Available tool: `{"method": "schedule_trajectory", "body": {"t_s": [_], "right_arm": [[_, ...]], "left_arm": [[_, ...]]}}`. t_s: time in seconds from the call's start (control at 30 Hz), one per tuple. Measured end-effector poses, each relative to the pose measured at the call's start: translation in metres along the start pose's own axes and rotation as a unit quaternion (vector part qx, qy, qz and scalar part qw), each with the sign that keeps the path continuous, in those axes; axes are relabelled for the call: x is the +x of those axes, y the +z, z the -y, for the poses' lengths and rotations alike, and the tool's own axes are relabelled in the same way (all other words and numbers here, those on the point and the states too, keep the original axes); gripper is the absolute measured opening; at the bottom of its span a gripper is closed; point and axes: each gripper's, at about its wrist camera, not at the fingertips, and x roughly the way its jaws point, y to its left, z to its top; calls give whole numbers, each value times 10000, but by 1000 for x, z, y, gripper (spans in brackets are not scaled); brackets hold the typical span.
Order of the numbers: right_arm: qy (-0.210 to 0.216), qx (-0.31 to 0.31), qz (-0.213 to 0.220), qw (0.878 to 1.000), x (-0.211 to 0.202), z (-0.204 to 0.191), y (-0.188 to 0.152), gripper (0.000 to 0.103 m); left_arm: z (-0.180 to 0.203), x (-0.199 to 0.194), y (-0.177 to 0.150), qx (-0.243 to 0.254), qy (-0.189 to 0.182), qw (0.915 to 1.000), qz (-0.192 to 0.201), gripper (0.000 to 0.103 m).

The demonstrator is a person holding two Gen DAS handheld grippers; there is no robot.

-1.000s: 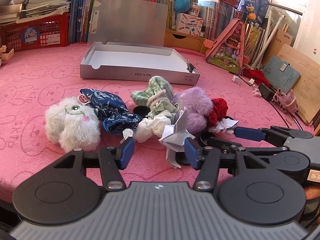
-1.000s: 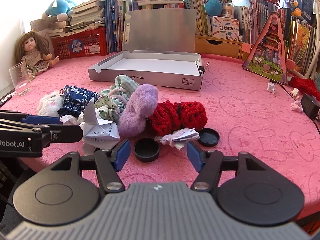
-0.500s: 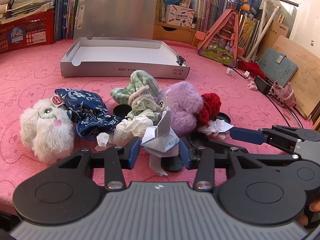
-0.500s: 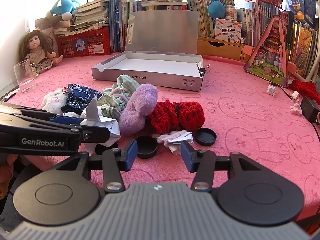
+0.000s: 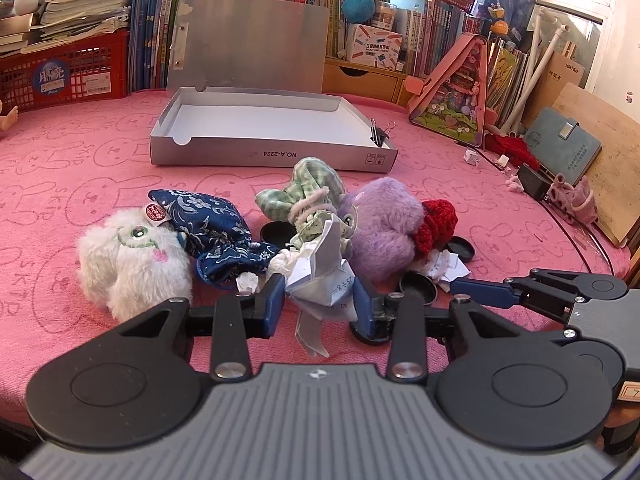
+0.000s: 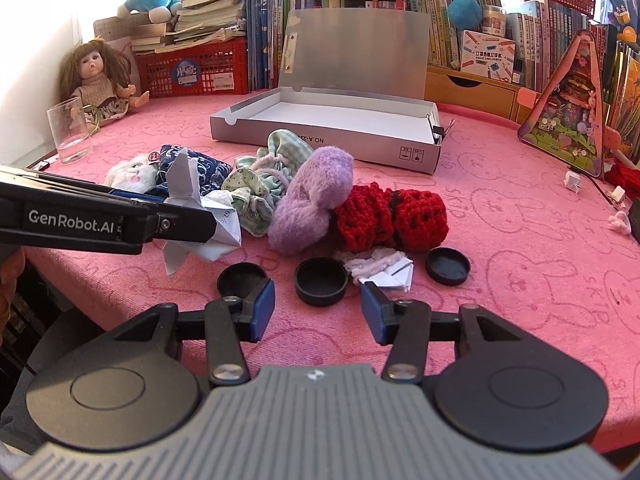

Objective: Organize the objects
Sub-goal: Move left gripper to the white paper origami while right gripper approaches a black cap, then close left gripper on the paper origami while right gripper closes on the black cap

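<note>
Left wrist view: left claw [image 5: 319, 300] clenches creased white folded paper [image 5: 324, 276]; right claw [image 6: 318, 310] released.

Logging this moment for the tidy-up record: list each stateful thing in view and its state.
left hand-held gripper: shut on folded paper
right hand-held gripper: open, holding nothing
silver box: lid up, tray bare inside
glass: upright
black caps: lying open side up

— What is the surface?
— A pink rabbit-print cloth [image 6: 520, 216].
— What lies on it?
— An open grey box [image 5: 272, 156], a white plush [image 5: 132, 256], a purple plush [image 6: 312, 200], red knitwear [image 6: 392, 216], black caps [image 6: 321, 282], a glass [image 6: 69, 130], a doll [image 6: 98, 80].
</note>
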Motion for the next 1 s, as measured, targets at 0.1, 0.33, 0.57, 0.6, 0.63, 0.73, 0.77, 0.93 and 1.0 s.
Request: {"method": "schedule_trajectory", "body": {"t_s": [0.1,0.33,0.57,0.6,0.63,0.73,0.77,0.93,1.0], "right_arm": [[187,30,-15,9998,-2,1,1,51],[47,4,-9,10000,2,2,2,51],[-182,-109,-85,9997,18,-2,6,49],[-178,-99,-84,9998,20,-1,6,49],[-171,-86,-60,9998,22,-1,6,49],[-181,-74,-18,9998,25,0,7,47],[-194,-64,-12,9998,25,-1,7,42],[-177,-71,-5,9998,21,-2,6,37],[-185,-54,7,9998,20,-3,5,37]], "left_arm": [[-4,-5,-2,-11,-11,10000,-45,44],[-9,-4,-11,85,170,9997,-155,48],[-3,-2,-15,349,373,9986,-118,71],[-2,-2,-16,399,392,9984,-120,72],[-1,-1,-16,439,404,9981,-124,72],[1,2,-18,466,429,9979,-151,72],[1,3,-18,464,438,9978,-154,72],[2,7,-19,467,627,9969,-107,72],[5,8,-20,524,736,9959,-30,72]]}}
